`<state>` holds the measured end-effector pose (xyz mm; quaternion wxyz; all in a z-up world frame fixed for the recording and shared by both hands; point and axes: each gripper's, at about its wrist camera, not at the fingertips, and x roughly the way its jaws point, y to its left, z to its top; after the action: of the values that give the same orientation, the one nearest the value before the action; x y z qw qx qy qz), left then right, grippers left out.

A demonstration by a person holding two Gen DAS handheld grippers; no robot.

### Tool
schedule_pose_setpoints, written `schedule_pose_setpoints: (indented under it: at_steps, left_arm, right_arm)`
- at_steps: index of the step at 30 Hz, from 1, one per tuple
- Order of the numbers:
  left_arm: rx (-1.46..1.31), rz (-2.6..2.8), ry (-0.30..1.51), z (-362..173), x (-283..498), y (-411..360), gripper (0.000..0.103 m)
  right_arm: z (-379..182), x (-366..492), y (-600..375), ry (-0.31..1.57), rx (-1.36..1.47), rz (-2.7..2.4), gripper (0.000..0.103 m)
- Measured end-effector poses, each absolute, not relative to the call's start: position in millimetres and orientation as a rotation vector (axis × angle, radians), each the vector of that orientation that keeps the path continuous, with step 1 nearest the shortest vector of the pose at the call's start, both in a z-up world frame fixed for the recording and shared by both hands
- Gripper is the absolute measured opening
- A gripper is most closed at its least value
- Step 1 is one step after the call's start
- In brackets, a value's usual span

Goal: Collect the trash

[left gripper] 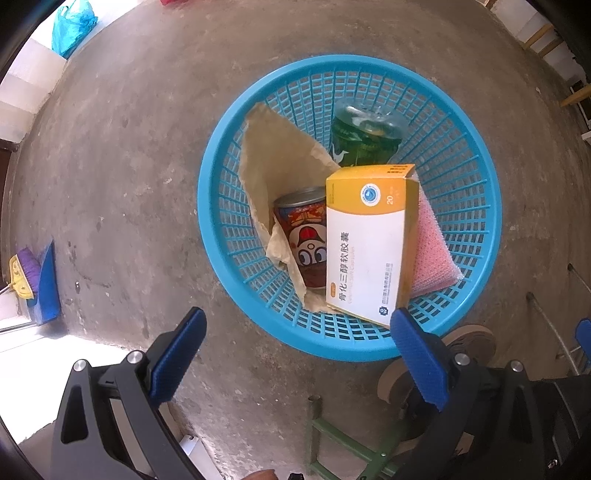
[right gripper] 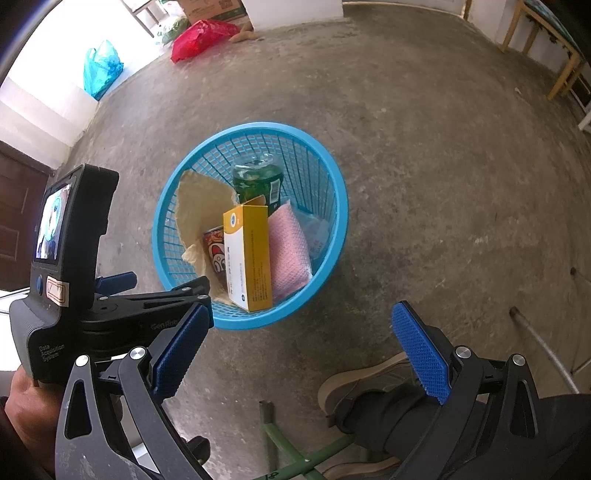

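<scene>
A blue plastic basket [left gripper: 476, 258] [right gripper: 332, 206] stands on the concrete floor. Inside it lean a yellow and white medicine box [left gripper: 365, 243] [right gripper: 247, 258], a red cartoon can [left gripper: 306, 236] [right gripper: 216, 254], a green can [left gripper: 364, 136] [right gripper: 258, 181], brown paper [left gripper: 277, 155] [right gripper: 199, 199] and a pink sponge cloth [left gripper: 434, 243] [right gripper: 288, 251]. My left gripper [left gripper: 297, 354] hangs open just above the basket's near rim, holding nothing. My right gripper [right gripper: 299, 349] is open too, nearer than the basket and a little right of it. The left gripper's body [right gripper: 110, 314] appears at the left of the right wrist view.
A blue bag [left gripper: 72, 26] [right gripper: 101, 66] and a red bag [right gripper: 201, 38] lie at the far floor edge. A broom and blue dustpan [left gripper: 37, 280] rest at the left. A person's shoes [right gripper: 365, 387] and a green metal frame [right gripper: 291, 454] are below the grippers. Wooden furniture legs [right gripper: 561, 70] stand far right.
</scene>
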<state>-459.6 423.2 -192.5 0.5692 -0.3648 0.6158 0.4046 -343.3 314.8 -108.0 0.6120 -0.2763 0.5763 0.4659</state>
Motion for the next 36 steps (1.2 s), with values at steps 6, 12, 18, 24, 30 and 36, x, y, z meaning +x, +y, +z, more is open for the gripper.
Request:
schedule_pose_setpoints:
  at_steps: [6, 12, 18, 24, 30, 36]
  left_arm:
    - [-0.825, 0.944, 1.451, -193.0, -455.2, 419.0, 0.097]
    - [-0.794, 0.942, 1.446, -190.1, -452.2, 418.0, 0.098]
    - [-0.767, 0.945, 1.449, -189.8, -449.7, 417.2, 0.098]
    - [-0.714, 0.972, 1.477, -189.7, -446.4, 415.1, 0.098]
    - [-0.710, 0.980, 1.478, -190.2, -449.5, 417.1, 0.098]
    - [-0.723, 0.976, 1.479, -191.1, -451.0, 417.5, 0.098]
  right_arm:
    - [-108.6, -344.3, 314.9, 1.330, -0.638, 1.074, 0.095]
    - [-107.9, -344.3, 316.3, 1.330, -0.638, 1.074, 0.095]
    - [-107.3, -344.3, 316.7, 1.330, -0.636, 1.073, 0.095]
    - [-107.3, -344.2, 316.9, 1.330, -0.638, 1.075, 0.095]
    - [-107.4, -344.0, 316.9, 1.330, -0.638, 1.075, 0.095]
    - [-107.2, -344.0, 317.5, 1.330, -0.639, 1.075, 0.095]
